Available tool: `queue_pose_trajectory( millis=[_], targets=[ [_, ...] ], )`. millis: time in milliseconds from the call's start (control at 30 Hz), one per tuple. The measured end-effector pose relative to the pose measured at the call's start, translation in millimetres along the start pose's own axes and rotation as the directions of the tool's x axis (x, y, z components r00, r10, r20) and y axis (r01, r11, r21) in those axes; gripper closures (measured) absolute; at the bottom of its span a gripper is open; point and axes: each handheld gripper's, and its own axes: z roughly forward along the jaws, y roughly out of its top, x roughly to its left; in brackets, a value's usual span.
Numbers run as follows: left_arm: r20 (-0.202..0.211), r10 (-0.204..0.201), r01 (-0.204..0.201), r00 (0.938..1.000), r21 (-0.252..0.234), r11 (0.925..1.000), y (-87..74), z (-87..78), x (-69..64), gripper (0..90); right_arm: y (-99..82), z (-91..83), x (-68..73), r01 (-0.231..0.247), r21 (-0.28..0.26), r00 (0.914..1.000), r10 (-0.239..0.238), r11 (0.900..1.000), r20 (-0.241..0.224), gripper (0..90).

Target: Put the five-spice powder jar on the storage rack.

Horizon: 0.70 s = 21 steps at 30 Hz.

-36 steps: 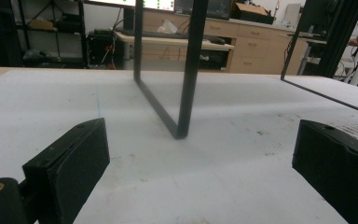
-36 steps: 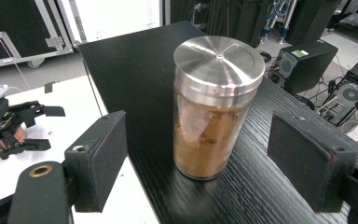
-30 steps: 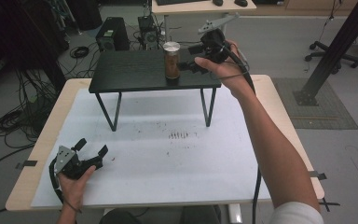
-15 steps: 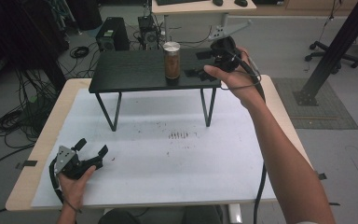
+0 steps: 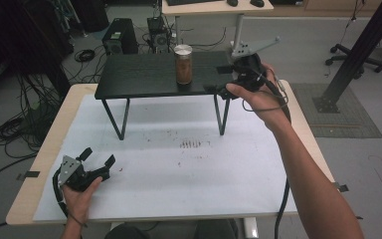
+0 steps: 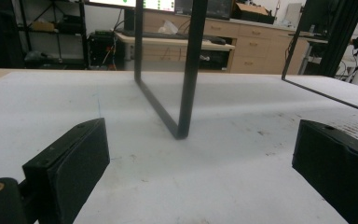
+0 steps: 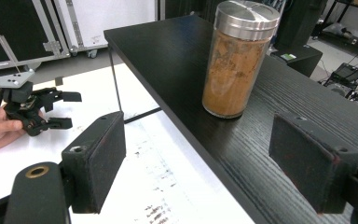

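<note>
As I lined right gripper (image 5: 224, 89) up beside jar (image 5: 183, 64) on black shelf (image 5: 144, 79), jaws stood apart, empty, ready to grab. Left gripper (image 5: 97, 162) rested spread wide on table (image 5: 258, 164), out of way.

The right gripper (image 7: 196, 172) has its jaws apart, nothing between them. Just beyond them a jar (image 7: 237, 60) with a metal lid stands upright on the black shelf (image 7: 177, 60). Left of the shelf, far off, a hand holds the left gripper (image 7: 35, 109).
</note>
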Motion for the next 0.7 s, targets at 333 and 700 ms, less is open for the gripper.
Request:
queue_pose_trajectory(
  millis=[333,700],
  targets=[
    [-0.006,0.006,-0.006,1.0,0.002,1.0,0.0,0.1,-0.6,4.2,-15.4,-10.4,16.6,0.016,-0.008,0.9999,-0.016,0.9998,0.003,18.2],
    [-0.005,0.01,-0.01,0.9999,0.005,0.9999,0.1,0.3,-0.7,4.2,-39.2,-21.1,26.1,-0.002,-0.013,0.9998,0.002,0.9999,0.017,17.9]
  ],
)
